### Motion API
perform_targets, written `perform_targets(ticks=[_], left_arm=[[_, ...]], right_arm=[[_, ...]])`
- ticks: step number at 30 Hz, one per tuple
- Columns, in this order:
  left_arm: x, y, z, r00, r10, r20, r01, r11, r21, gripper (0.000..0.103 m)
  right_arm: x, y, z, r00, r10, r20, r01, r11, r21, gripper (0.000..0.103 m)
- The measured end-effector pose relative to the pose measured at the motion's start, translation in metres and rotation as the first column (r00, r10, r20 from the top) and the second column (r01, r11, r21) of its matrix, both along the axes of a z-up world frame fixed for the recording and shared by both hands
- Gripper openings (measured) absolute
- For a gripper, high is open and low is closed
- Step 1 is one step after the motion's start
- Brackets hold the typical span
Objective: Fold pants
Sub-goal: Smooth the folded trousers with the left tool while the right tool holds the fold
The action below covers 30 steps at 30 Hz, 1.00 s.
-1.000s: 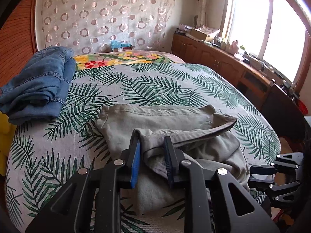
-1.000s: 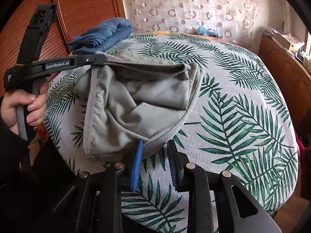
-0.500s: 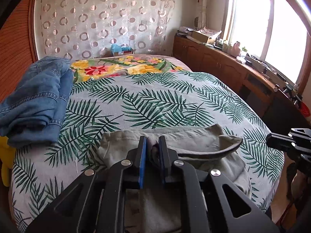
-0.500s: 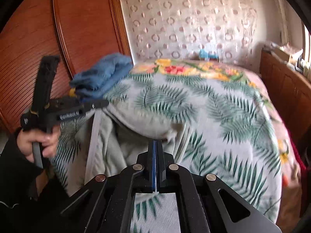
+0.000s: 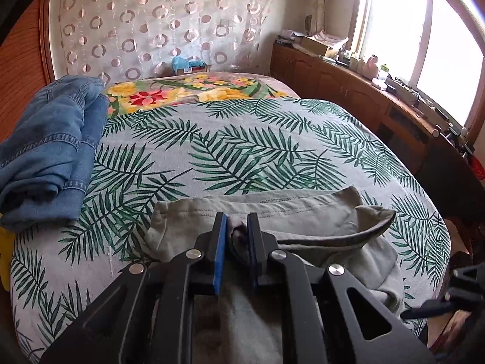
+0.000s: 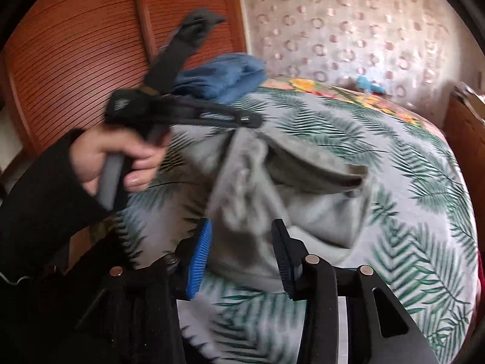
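Grey-green pants (image 5: 303, 212) lie bunched at the near edge of the palm-leaf bedspread (image 5: 242, 151). My left gripper (image 5: 236, 227) is shut on a fold of the pants near the waistband and holds it a little above the bed. In the right wrist view the left gripper (image 6: 251, 121) shows at upper left, held by a hand, with the pants (image 6: 303, 200) hanging from it. My right gripper (image 6: 241, 242) is open, its jaws wide on either side of the pants' lower edge. That view is blurred.
Folded blue jeans (image 5: 48, 151) lie at the bed's left side, also in the right wrist view (image 6: 224, 75). A floral blanket (image 5: 188, 91) lies at the far end. A wooden cabinet (image 5: 363, 97) runs under the window on the right. Wooden slatted panel (image 6: 75, 60) stands left.
My right gripper was shut half a second ago and is now open around the pants' lower edge. My left gripper has kept its hold on the pants and shifted slightly.
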State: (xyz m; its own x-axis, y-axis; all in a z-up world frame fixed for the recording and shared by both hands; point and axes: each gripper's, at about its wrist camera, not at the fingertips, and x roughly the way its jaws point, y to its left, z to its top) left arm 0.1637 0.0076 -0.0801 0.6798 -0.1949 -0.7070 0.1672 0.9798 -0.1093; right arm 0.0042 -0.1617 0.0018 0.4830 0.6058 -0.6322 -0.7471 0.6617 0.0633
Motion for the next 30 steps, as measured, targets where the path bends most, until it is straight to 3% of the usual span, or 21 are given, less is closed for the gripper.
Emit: perform_targets(ticks=[14,18,20,21,24,25,30], left_arm=[[-0.002,0.002,-0.007,1.0,0.004,-0.011,-0.004,1.0,0.008,0.013],[-0.003,0.002,-0.007,1.0,0.001,-0.015,-0.001,1.0,0.011,0.013],[-0.002,0.002,-0.006,1.0,-0.002,-0.012,0.002,1.0,0.006,0.013],[-0.003,0.003,-0.006,1.0,-0.003,-0.01,0.003,1.0,0.001,0.013],[-0.008,0.005,-0.001,1.0,-0.009,0.005,0.009,1.0,-0.016,0.014],[-0.009,0.006,0.0,1.0,-0.009,0.009,0.009,1.0,-0.017,0.016],[-0.021,0.016,0.011,0.999,-0.014,0.052,0.016,0.999,-0.044,0.047]], right_arm=[[0.005,0.019,-0.037,0.996,0.061,-0.066,-0.067,0.993,-0.1,0.043],[0.001,0.022,-0.038,0.997,0.076,-0.026,-0.079,0.99,-0.117,0.042],[-0.001,0.022,-0.039,0.998,0.058,0.005,-0.057,0.989,-0.136,0.028],[0.0,0.021,-0.041,0.999,0.042,0.019,-0.039,0.988,-0.146,0.014],[0.006,0.017,-0.041,0.999,0.039,-0.01,-0.04,0.992,-0.116,0.01],[0.007,0.016,-0.04,0.999,0.032,-0.006,-0.032,0.993,-0.117,0.01],[0.009,0.01,-0.033,1.0,0.014,0.009,-0.013,0.995,-0.098,0.009]])
